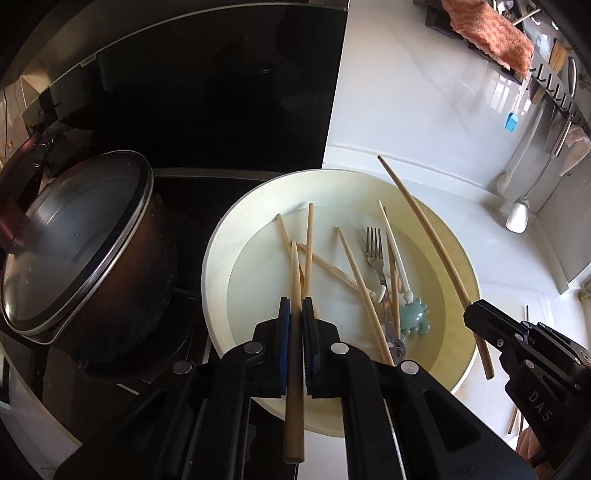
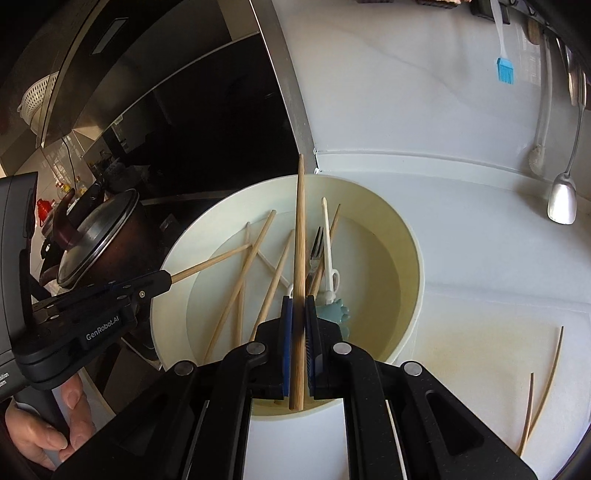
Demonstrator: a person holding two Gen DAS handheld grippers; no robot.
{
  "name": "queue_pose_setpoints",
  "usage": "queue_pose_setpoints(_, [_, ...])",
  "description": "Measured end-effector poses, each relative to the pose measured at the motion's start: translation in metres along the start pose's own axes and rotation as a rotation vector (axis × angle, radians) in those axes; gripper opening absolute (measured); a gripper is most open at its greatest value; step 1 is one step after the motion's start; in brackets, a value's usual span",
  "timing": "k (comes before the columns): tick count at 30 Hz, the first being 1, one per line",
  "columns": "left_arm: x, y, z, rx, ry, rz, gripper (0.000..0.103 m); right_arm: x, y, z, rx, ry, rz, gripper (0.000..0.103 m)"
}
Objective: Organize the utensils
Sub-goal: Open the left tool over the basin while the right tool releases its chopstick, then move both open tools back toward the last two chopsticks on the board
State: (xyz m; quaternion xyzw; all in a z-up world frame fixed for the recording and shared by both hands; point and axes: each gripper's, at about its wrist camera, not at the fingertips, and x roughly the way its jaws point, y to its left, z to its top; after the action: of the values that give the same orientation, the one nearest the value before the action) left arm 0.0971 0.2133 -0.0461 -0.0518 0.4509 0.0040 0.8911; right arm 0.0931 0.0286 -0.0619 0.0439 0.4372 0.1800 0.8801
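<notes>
A wide cream bowl (image 1: 221, 251) (image 2: 410, 258) holds several wooden chopsticks, a metal fork (image 1: 375, 247) and a white pick with a blue crab end (image 1: 415, 314). My left gripper (image 1: 294, 306) is shut on one chopstick (image 1: 294, 266) above the bowl's near side. In the right wrist view the left gripper (image 2: 166, 280) comes in from the left with its chopstick (image 2: 210, 262) sticking out over the bowl. My right gripper (image 2: 298, 301) is shut on a longer chopstick (image 2: 300, 221) pointing across the bowl. The left wrist view shows this right gripper (image 1: 471, 314) at the bowl's right rim.
A dark pot with a glass lid (image 1: 74, 236) stands on the black stove left of the bowl. Two chopsticks (image 2: 543, 387) lie on the white counter to the right. A blue brush (image 1: 511, 122), a ladle (image 2: 563, 203) and an orange cloth (image 1: 487, 33) hang on the back wall.
</notes>
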Motion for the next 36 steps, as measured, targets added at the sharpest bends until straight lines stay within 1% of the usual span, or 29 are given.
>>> queue_pose_setpoints(3, [0.005,0.001,0.001,0.000,0.011,-0.004,0.007,0.009,0.001,0.003,0.003,0.011,0.002,0.006])
queue_pose_setpoints(5, [0.010,0.002,0.002,0.007,0.019,-0.005,0.007,0.018,0.002,0.003,0.002,0.039,0.001,0.006])
queue_pose_setpoints(9, [0.025,0.004,-0.001,-0.017,0.072,-0.021,0.007,0.035,-0.001,0.002,0.025,0.107,-0.004,0.006])
queue_pose_setpoints(12, [0.037,0.003,-0.003,-0.017,0.111,-0.030,0.007,0.047,-0.005,0.000,0.051,0.154,0.001,0.006])
queue_pose_setpoints(17, [0.051,0.000,-0.005,-0.017,0.150,-0.040,0.007,0.060,-0.005,0.001,0.063,0.191,0.007,0.006])
queue_pose_setpoints(21, [0.060,-0.006,-0.005,0.003,0.171,-0.030,0.008,0.065,-0.007,0.003,0.068,0.204,0.012,0.006])
queue_pose_setpoints(24, [0.069,-0.008,-0.006,0.002,0.199,-0.033,0.008,0.072,-0.007,0.005,0.079,0.232,0.028,0.006])
queue_pose_setpoints(26, [0.072,-0.008,-0.006,0.001,0.218,-0.032,0.010,0.076,-0.008,0.006,0.086,0.262,0.044,0.007])
queue_pose_setpoints(27, [0.072,-0.008,-0.006,-0.003,0.232,-0.032,0.023,0.076,-0.009,0.007,0.095,0.273,0.050,0.017])
queue_pose_setpoints(28, [0.071,-0.007,-0.005,-0.003,0.232,-0.030,0.048,0.073,-0.011,0.008,0.107,0.271,0.044,0.025])
queue_pose_setpoints(29, [0.067,-0.006,-0.004,-0.001,0.216,-0.018,0.061,0.067,-0.013,0.009,0.112,0.248,0.034,0.039])
queue_pose_setpoints(30, [0.060,-0.004,-0.004,-0.001,0.184,-0.005,0.079,0.061,-0.014,0.011,0.108,0.220,0.027,0.039])
queue_pose_setpoints(31, [0.052,-0.002,-0.003,0.003,0.150,0.004,0.080,0.055,-0.015,0.013,0.099,0.205,0.021,0.039])
queue_pose_setpoints(32, [0.046,-0.002,-0.002,0.017,0.136,0.015,0.080,0.050,-0.016,0.014,0.092,0.193,0.016,0.039])
queue_pose_setpoints(35, [0.036,0.002,-0.001,0.037,0.136,0.060,0.081,0.036,-0.020,0.014,0.094,0.154,0.000,0.039])
queue_pose_setpoints(36, [0.032,0.004,0.000,0.036,0.134,0.070,0.083,0.031,-0.021,0.013,0.096,0.143,-0.005,0.040])
